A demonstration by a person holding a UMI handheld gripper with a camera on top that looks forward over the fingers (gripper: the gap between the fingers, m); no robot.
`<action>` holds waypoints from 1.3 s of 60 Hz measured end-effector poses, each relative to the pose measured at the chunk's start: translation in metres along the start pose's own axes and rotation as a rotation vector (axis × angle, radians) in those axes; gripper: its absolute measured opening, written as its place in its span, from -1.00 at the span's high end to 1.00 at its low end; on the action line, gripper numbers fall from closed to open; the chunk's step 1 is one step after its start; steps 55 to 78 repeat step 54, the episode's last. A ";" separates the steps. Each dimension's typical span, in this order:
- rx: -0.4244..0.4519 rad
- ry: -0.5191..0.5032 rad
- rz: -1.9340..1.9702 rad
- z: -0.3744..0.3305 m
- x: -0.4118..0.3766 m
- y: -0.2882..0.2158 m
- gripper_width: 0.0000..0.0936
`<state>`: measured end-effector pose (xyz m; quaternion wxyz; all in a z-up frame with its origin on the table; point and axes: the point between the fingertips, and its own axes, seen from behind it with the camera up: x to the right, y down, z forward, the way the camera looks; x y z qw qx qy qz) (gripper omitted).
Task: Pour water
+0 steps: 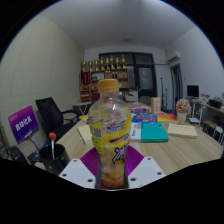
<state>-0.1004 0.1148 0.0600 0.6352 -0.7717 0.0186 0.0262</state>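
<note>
gripper view: only view, looks forward over a wooden table (190,150) in an office room
gripper (112,172): both fingers low in front, white tips, magenta pads (96,160) on inner faces
gripper state: clenched on the bottle, a pad pressed to each side of its lower body
bottle (110,135): clear plastic, orange cap, yellowish drink inside, yellow label with dark lettering, upright, between the fingers
bottle base: hidden below the fingers, cannot tell if it rests on the table or is lifted
cup (51,156): dark, just beside the bottle on its left, holds a stick with a red ball tip (53,136) plus another thin stick
cup contents otherwise: cannot tell
teal book (153,132): flat on the table beyond the bottle to the right, near but apart
colourful papers (148,117): further back on the table, behind the teal book
yellow notepad (183,130): flat, right of the teal book, apart from it
small carton (156,104): upright at the far side of the table
jar-like item (183,107): far right on the table, detail too small to tell
office chair (52,115): black, left of the table, beyond the cup
purple sign (22,122): white lettering, far left, near the chair
shelf (105,68): against the back wall, row of bottles along it
doorway (146,80): dark, right of the shelf
desk with monitor (194,92): far right by the wall
</note>
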 end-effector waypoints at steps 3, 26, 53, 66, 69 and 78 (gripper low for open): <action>0.007 0.002 0.004 0.000 0.001 -0.002 0.33; -0.255 0.018 -0.050 -0.055 -0.007 0.015 -0.77; -0.315 0.098 0.082 -0.291 -0.155 -0.074 -0.79; -0.315 0.099 0.092 -0.299 -0.161 -0.077 -0.79; -0.315 0.099 0.092 -0.299 -0.161 -0.077 -0.79; -0.315 0.099 0.092 -0.299 -0.161 -0.077 -0.79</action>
